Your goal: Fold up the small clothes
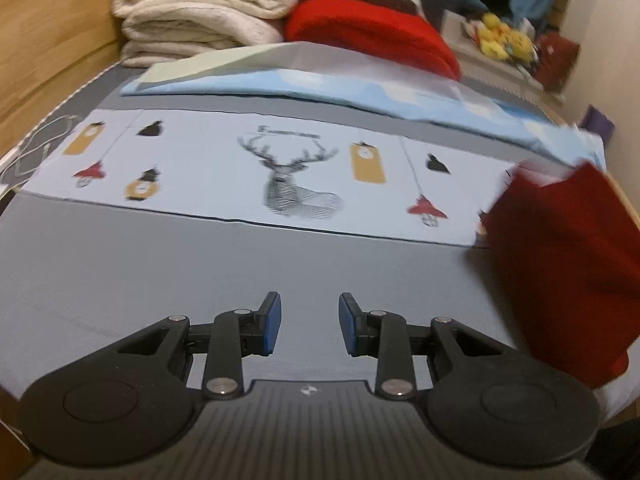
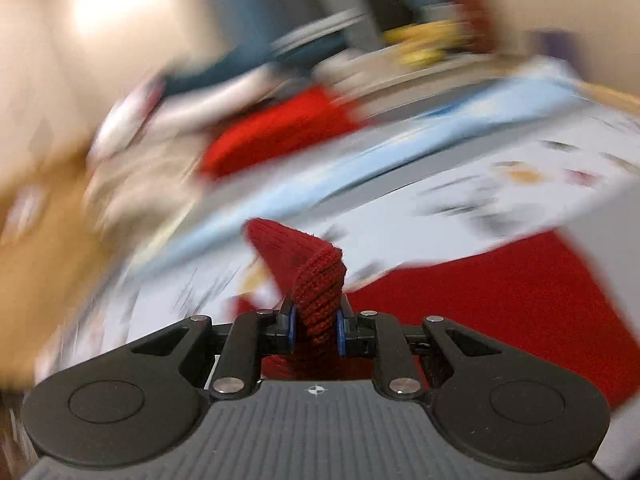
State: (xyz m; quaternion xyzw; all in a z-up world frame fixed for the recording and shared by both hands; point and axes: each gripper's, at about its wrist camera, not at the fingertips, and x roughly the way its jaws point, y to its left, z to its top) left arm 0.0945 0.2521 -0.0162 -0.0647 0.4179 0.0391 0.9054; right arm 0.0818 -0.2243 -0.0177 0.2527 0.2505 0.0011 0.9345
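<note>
A dark red knitted garment [image 1: 560,264] hangs at the right of the left wrist view, lifted above the grey bed surface [image 1: 200,272]. My left gripper [image 1: 310,320] is open and empty, low over the grey surface, left of the garment. In the right wrist view my right gripper [image 2: 316,330] is shut on a bunched edge of the red knitted garment [image 2: 316,280], whose remainder [image 2: 500,304] trails to the right. That view is heavily motion-blurred.
A white cloth printed with a deer and lanterns [image 1: 280,176] lies flat across the bed. Behind it are a light blue folded sheet [image 1: 320,88], a bright red folded item [image 1: 372,36], stacked cream towels [image 1: 200,12] and a wooden side [image 1: 40,48].
</note>
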